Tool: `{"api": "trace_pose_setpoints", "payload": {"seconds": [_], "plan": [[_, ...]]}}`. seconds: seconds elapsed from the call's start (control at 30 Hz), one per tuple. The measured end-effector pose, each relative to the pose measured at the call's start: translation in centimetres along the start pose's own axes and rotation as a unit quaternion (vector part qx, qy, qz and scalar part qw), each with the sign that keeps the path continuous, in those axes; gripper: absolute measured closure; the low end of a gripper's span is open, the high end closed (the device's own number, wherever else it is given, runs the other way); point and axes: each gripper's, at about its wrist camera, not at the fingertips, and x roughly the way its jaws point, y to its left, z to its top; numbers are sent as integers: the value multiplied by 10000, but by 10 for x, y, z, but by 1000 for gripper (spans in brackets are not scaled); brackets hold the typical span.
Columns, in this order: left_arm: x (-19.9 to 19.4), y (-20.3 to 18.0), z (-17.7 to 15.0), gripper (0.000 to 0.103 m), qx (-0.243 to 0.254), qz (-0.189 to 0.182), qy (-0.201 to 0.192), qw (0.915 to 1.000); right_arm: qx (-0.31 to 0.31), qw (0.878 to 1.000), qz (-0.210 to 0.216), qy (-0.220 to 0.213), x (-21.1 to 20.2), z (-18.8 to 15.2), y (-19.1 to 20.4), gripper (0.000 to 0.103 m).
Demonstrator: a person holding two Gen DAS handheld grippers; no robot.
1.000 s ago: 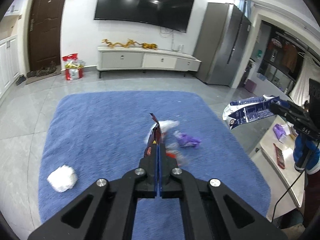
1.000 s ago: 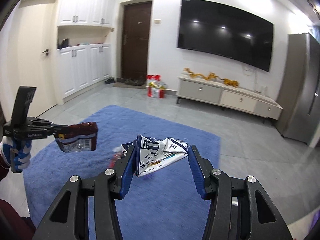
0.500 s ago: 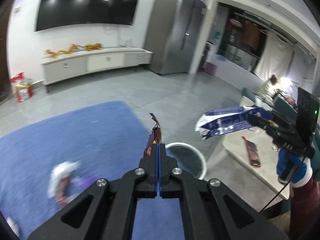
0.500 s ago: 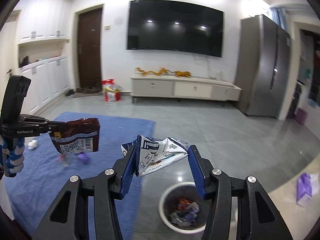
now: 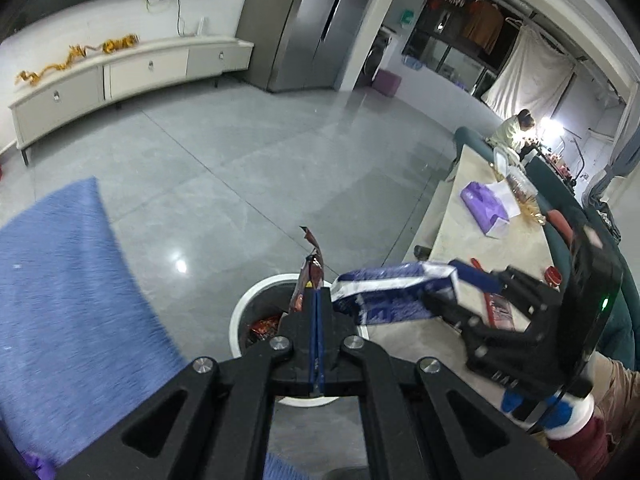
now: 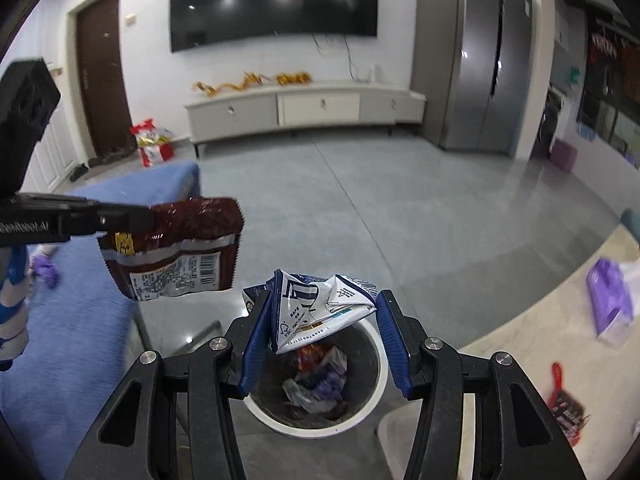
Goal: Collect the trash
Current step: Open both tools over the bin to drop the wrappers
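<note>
Foil brown wrapper (image 6: 172, 252) pinched flat in left gripper (image 5: 316, 300), light, floppy, edge-hold fine | crushed carton (image 6: 320, 308) clamped by right gripper (image 6: 320, 320), stiff-ish, springy | both over bin (image 6: 376, 392), rim at 6 o'clock | rug (image 5: 60, 280) at 9

- Left gripper (image 6: 138, 219), side of its body, far left of the right wrist view: white brand lettering, upside down from here, "…nRobot.AI"; the first letters run out of the frame.
- Brown wrapper (image 6: 176, 248): black barcode on the white panel at its lower right, digits too small to read. Yellow label at its left edge, fine print beside it, both illegible.
- Carton (image 6: 316, 312): tree logo with "FSC" on the near white face; a row of digits along the lower edge, not sure of them; small blocks of Chinese print, too fine to read.
- Right gripper (image 5: 456, 290), body in the left wrist view: pale lettering, blurred, unreadable.
</note>
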Motion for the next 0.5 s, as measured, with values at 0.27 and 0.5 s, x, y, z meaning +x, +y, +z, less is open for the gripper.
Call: {"api": "trace_pose_setpoints", "payload": {"seconds": [0.27,0.5], "plan": [[72,3,3,103,-66,91,400,9991,78,9985,-132,529,74,-22,-9,52],[107,10,-2,99,-281,45,637,9976,259,9956,-258,867,113,-38,-15,49]]}}
